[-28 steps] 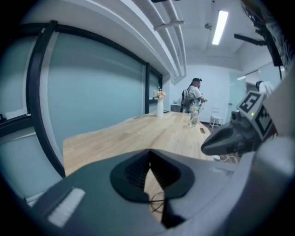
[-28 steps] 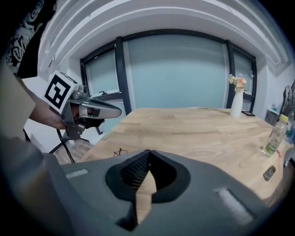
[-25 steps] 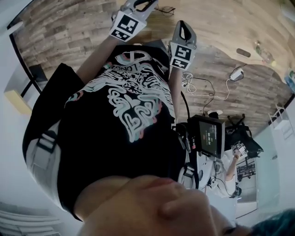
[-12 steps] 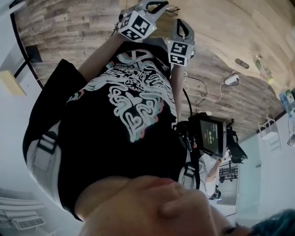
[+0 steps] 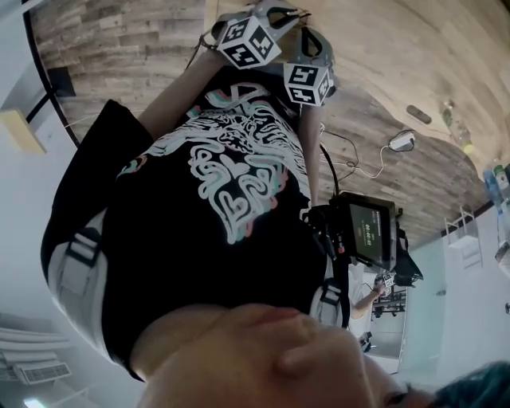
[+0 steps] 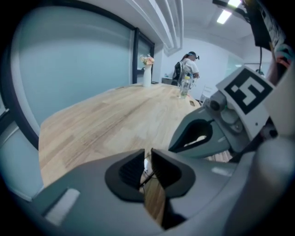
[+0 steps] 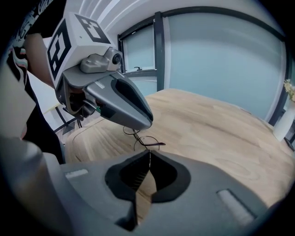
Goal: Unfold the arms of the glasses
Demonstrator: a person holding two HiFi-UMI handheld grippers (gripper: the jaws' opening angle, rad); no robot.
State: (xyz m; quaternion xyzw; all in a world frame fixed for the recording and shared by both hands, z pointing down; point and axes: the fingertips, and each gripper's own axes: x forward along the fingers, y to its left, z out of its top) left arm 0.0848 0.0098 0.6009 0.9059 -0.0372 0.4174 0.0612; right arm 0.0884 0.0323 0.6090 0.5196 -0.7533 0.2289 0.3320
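Thin wire-rimmed glasses (image 7: 145, 139) hang just above the pale wooden table (image 7: 221, 124), between the two gripper tips. My left gripper (image 7: 146, 123) comes in from the upper left and covers the top of the frame. In the left gripper view its jaws (image 6: 147, 154) are almost together, with a thin wire of the glasses (image 6: 146, 174) caught between them. My right gripper (image 7: 149, 154) is shut, and a wire of the frame runs into its tips. One arm's tip sticks out to the right. In the head view both grippers (image 5: 275, 11) (image 5: 313, 38) are close together at the top.
A white vase with flowers (image 6: 147, 76) and a bottle (image 6: 185, 85) stand at the table's far end, where a person (image 6: 186, 69) is. The rounded table corner lies near the left gripper. In the head view, a monitor (image 5: 370, 231) and cables (image 5: 351, 155) are on the floor.
In the head view the left gripper has moved right toward the right gripper, so the two now almost touch. The glasses that lay apart on the table are now between the tips.
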